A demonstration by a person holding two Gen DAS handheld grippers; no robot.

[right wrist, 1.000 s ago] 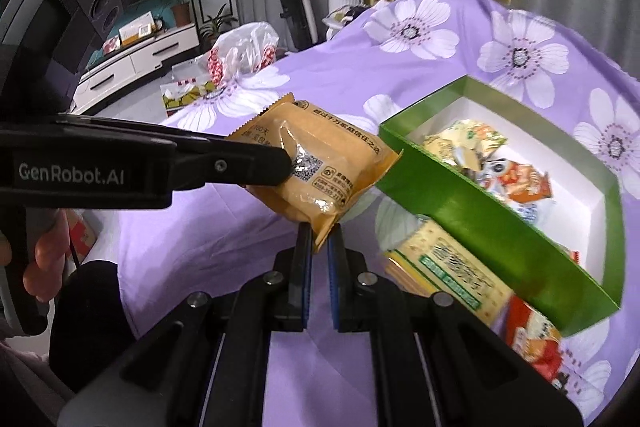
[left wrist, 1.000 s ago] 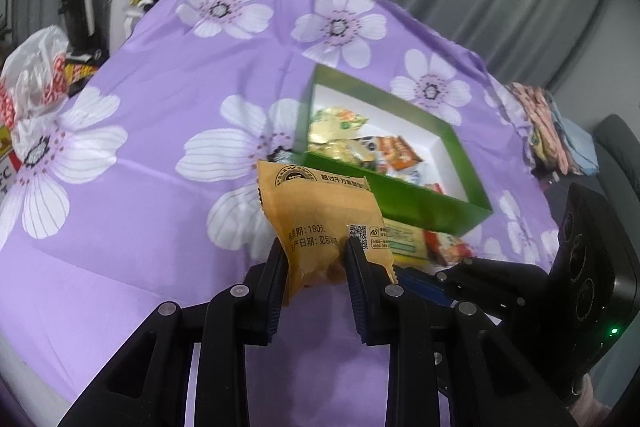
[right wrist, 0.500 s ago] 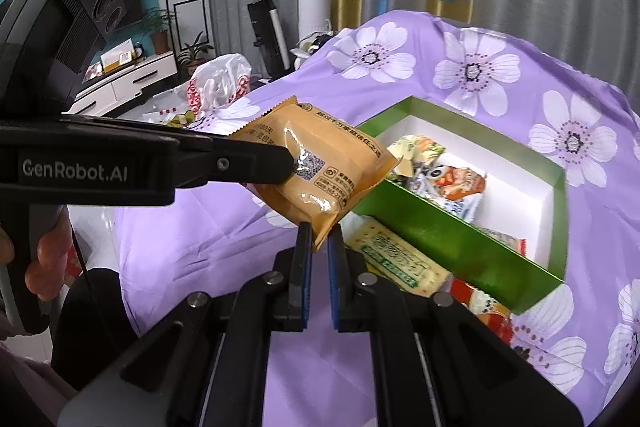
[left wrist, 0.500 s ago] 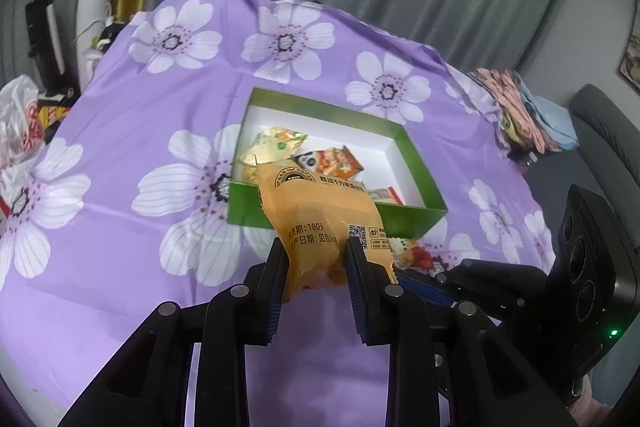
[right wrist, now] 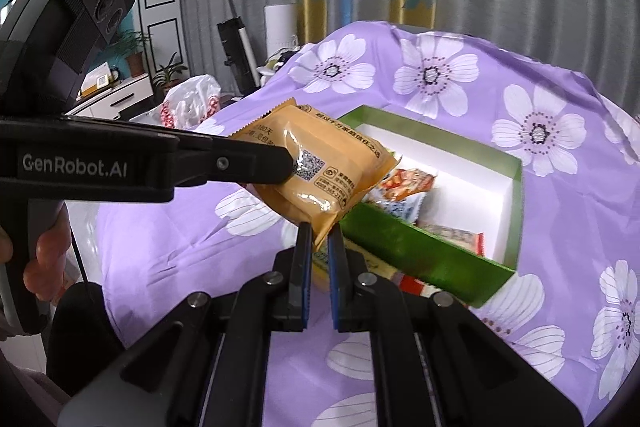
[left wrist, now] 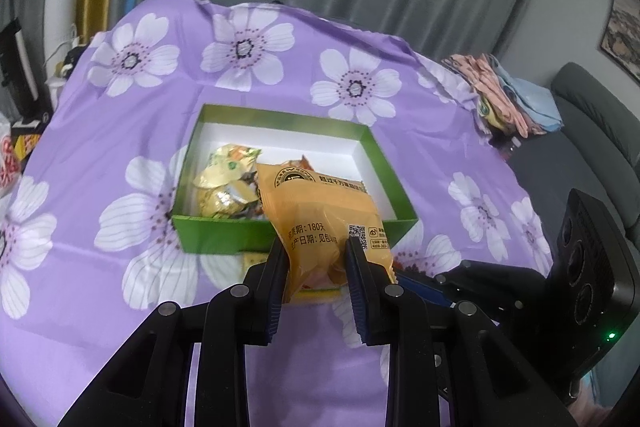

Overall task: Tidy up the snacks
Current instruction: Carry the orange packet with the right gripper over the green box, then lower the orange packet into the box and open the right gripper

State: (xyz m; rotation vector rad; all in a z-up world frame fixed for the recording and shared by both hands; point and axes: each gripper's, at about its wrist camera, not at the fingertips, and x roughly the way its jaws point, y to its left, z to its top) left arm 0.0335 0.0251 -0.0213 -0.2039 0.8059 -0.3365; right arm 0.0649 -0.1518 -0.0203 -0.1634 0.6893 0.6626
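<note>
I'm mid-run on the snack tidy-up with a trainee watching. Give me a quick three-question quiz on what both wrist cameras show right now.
1. True or false: the orange snack packet is gripped by both the left gripper and the right gripper.
2. Multiple choice: the green box on the purple flowered cloth is A) closed with a lid, B) open with snacks inside, C) open and bare.
3. Fill in: the right gripper pinches the packet at its ____.

Key: 1 true. 2 B; the gold-wrapped snacks lie inside. 3 sealed corner, while the left gripper squeezes the packet's body.
</note>
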